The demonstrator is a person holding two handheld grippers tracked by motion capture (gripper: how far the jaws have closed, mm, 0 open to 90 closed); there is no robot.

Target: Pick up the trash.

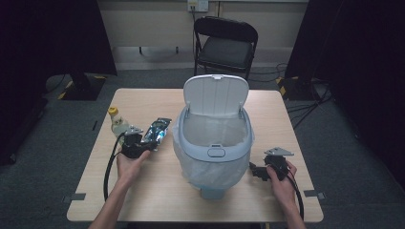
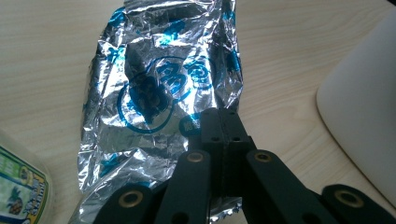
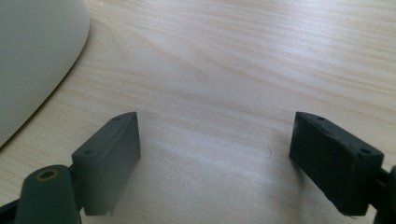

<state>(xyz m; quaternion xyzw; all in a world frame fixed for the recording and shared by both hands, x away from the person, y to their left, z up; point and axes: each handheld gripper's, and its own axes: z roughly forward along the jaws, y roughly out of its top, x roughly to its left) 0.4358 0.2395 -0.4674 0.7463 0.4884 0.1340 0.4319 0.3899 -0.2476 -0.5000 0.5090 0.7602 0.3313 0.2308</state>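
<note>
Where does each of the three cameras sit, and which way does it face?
High view: above the person's side, looking forward and down at the table; forearms and both claws show.
Left gripper view: on the left claw, shut on the foil packet.
Right gripper view: on the right claw, open over bare wood.
Shared: the white bin appears in all three.
</note>
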